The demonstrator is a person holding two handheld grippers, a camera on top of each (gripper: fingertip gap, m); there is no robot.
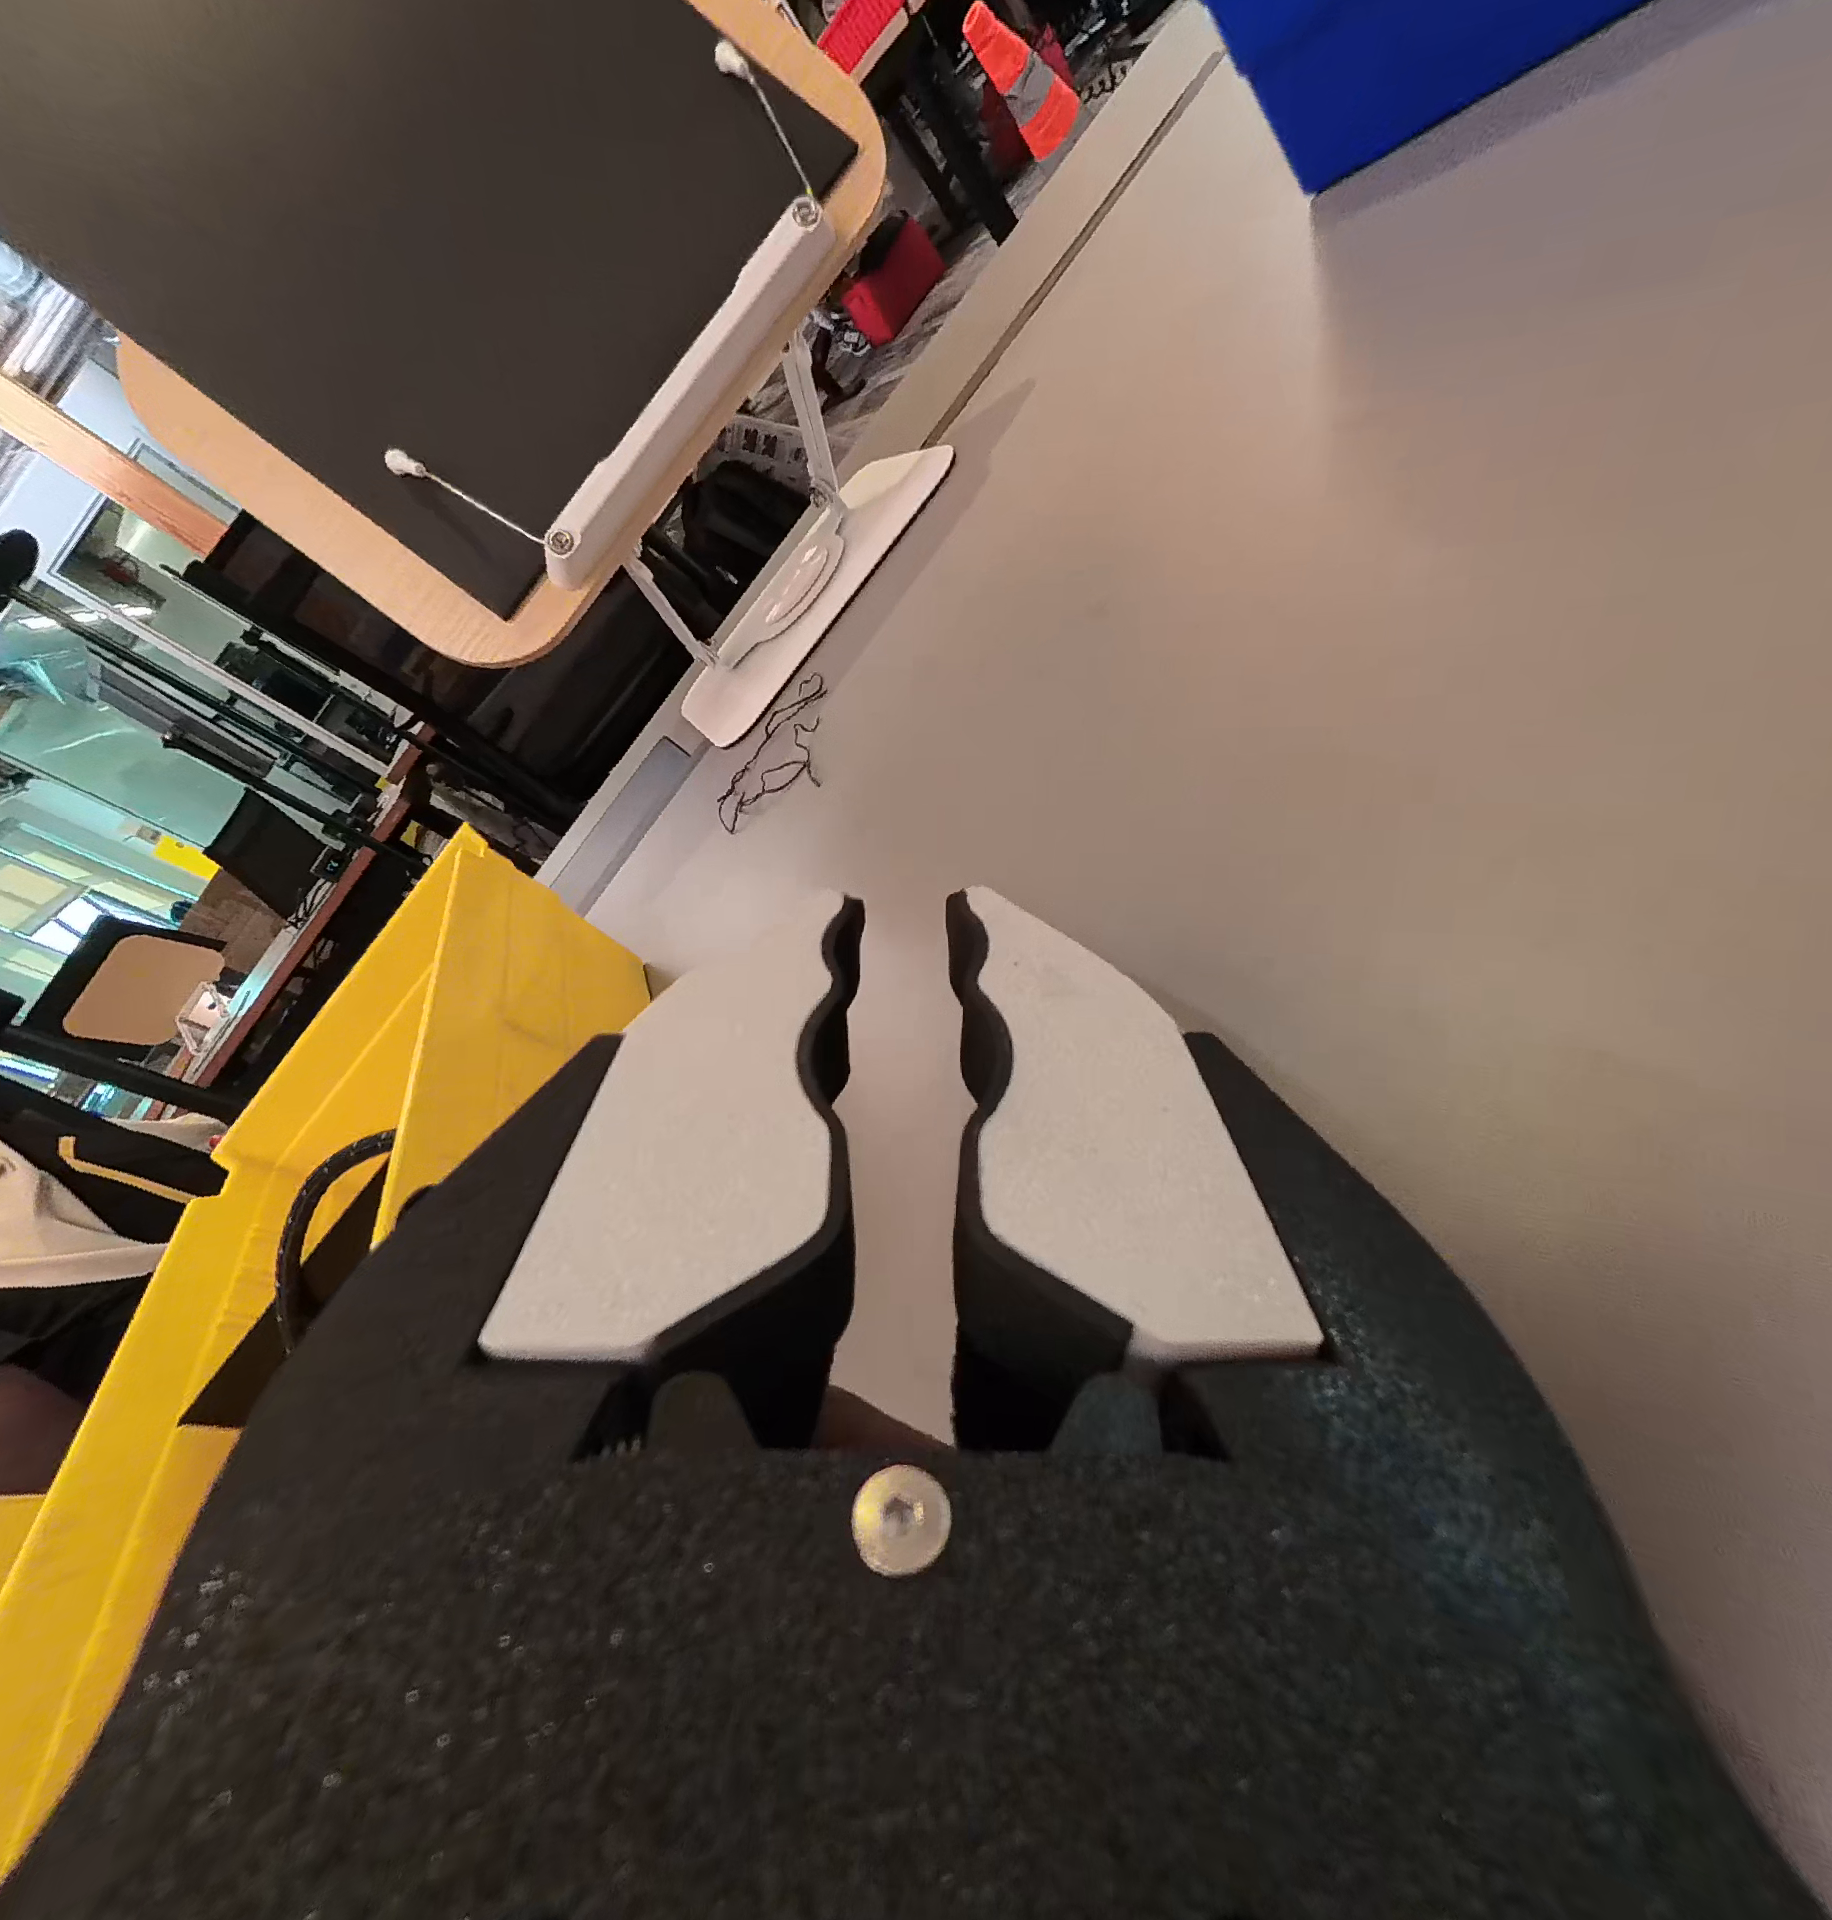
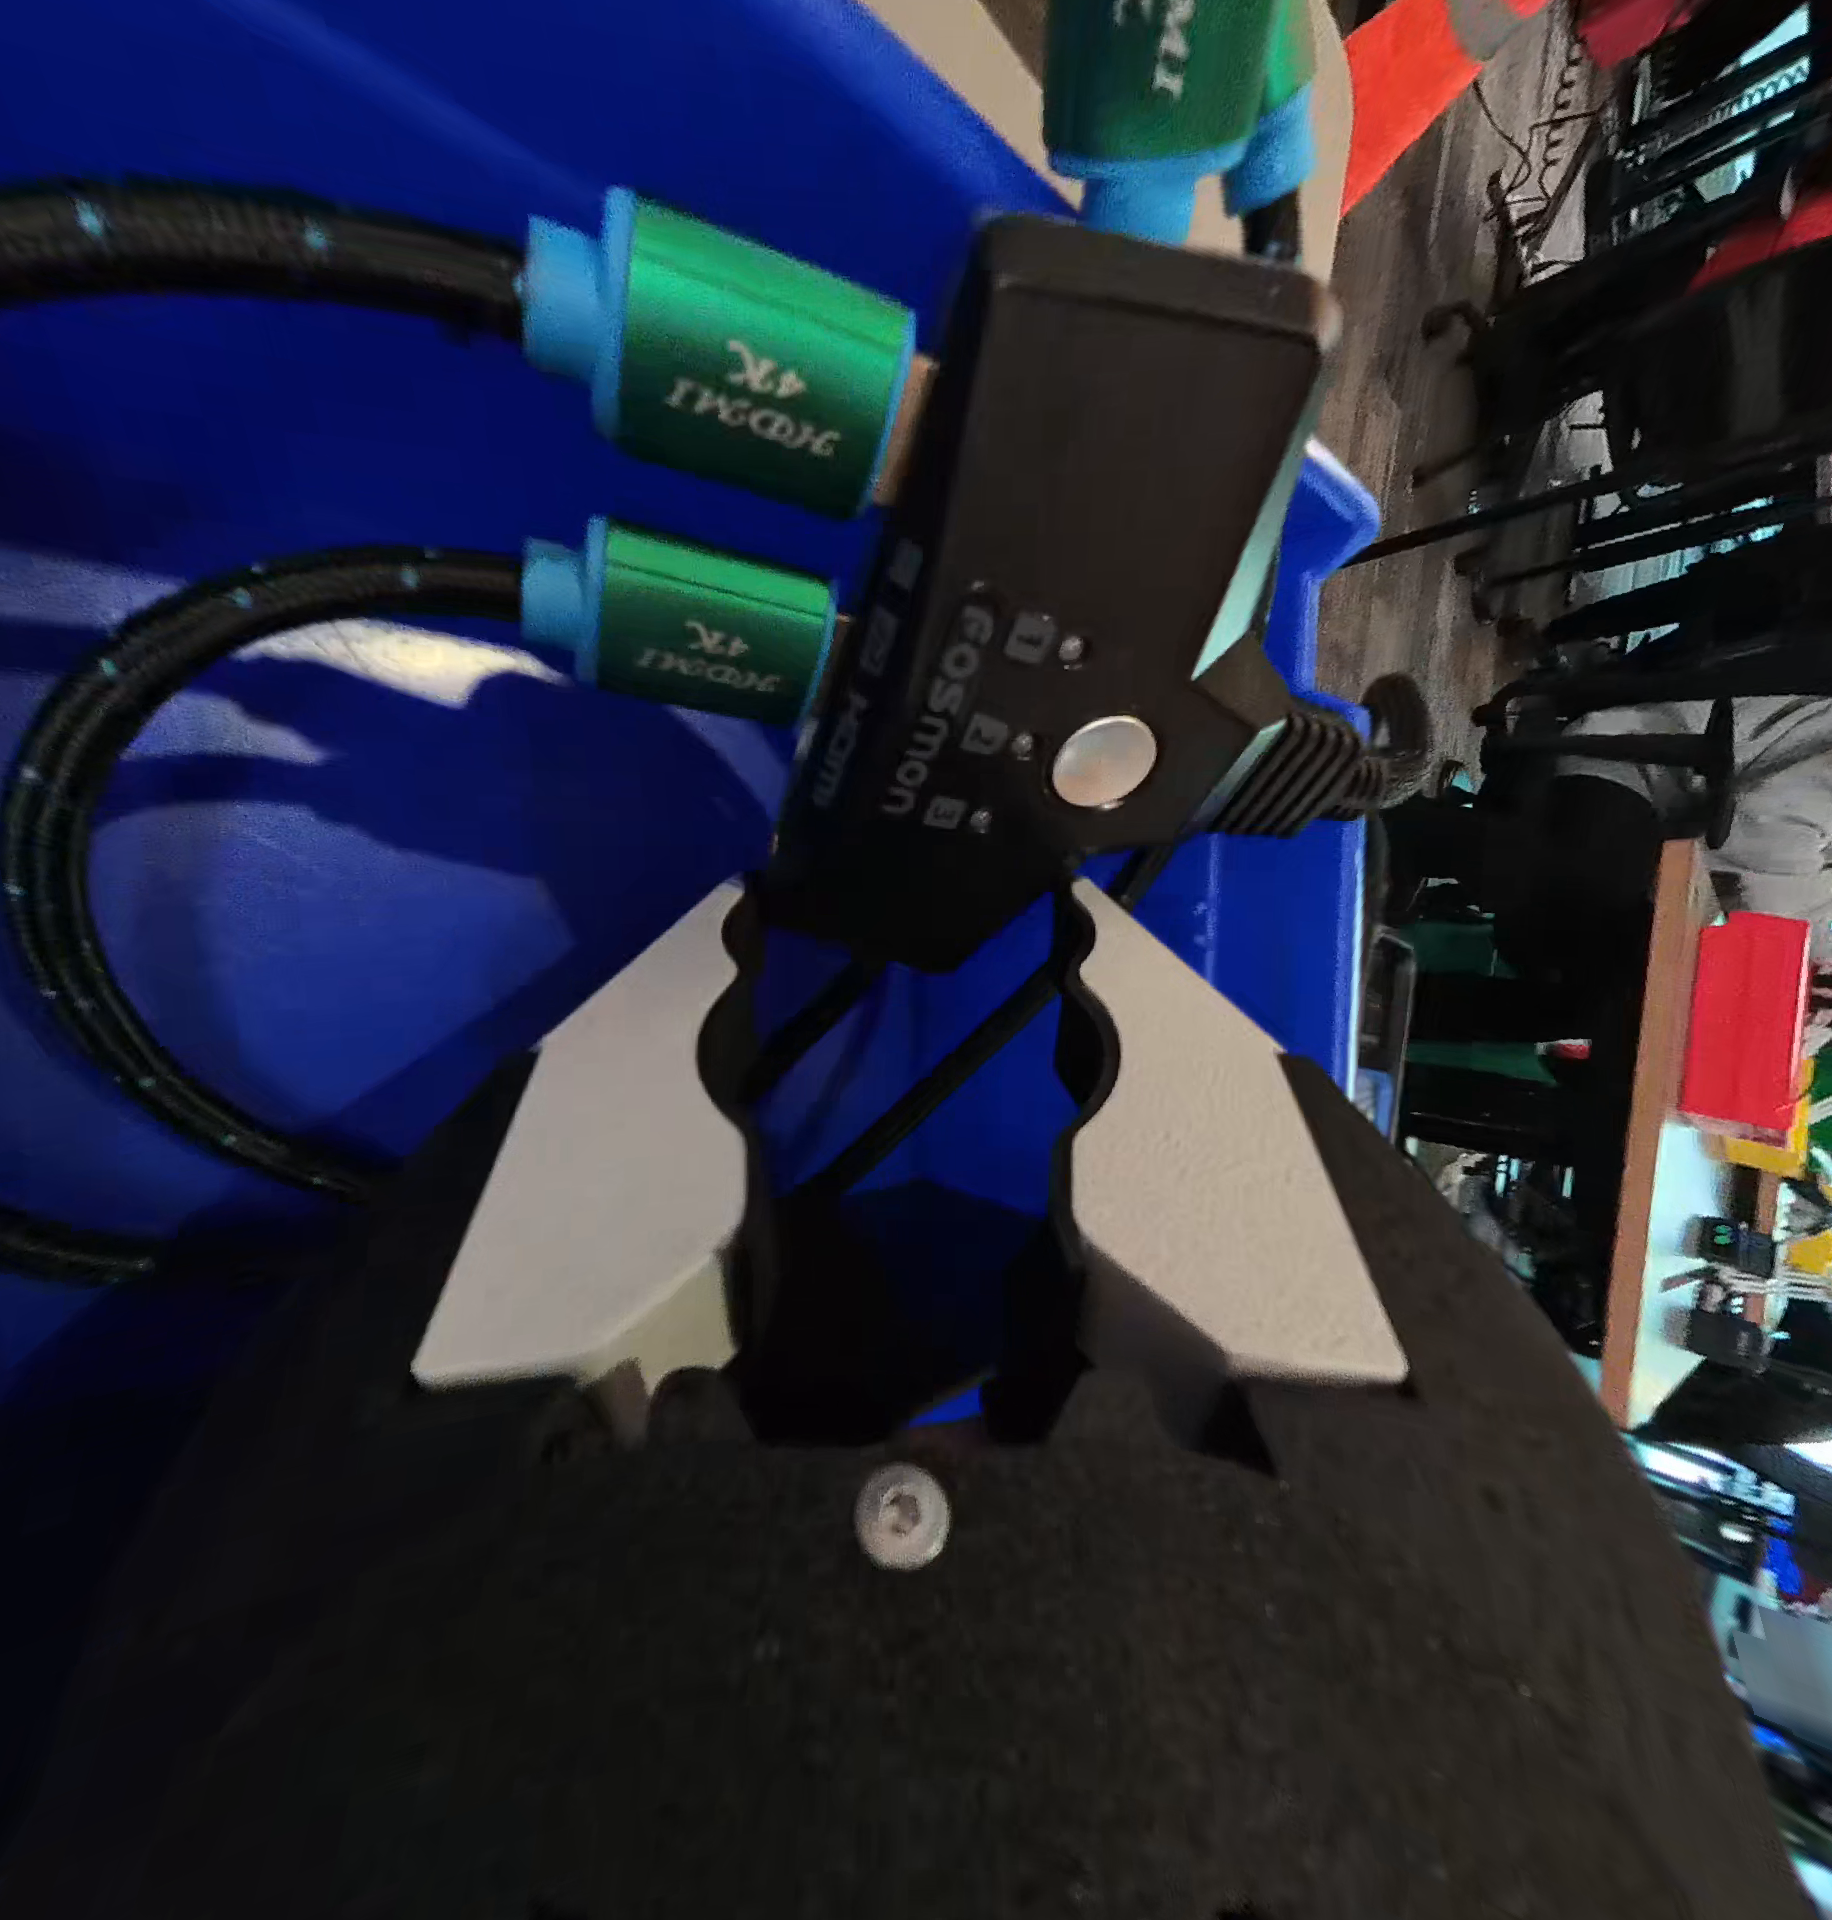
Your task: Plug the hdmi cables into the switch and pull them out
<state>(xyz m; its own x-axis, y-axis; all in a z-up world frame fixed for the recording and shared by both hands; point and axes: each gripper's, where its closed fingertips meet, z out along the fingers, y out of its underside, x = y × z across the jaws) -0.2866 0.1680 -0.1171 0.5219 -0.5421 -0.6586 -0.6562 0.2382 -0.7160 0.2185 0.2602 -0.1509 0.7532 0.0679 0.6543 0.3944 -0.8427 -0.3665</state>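
Workshop: traffic cones [image 1: 1026,88], plastic bins [image 1: 455,1039].

Pale printed lettering marks the green metal cable plugs [image 2: 756,358] at centre left and the black box-shaped switch [image 2: 1088,540] beside them.

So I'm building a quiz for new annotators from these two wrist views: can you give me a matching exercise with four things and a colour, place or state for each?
Things:
1. switch
2. left gripper
3. bin beside the left gripper
4. two HDMI plugs on the switch's side

States:
A. yellow
B. green shell, seated in the ports
C. black, held at one end by the right gripper
D. holds nothing, over bare table

Pairs: 1-C, 2-D, 3-A, 4-B
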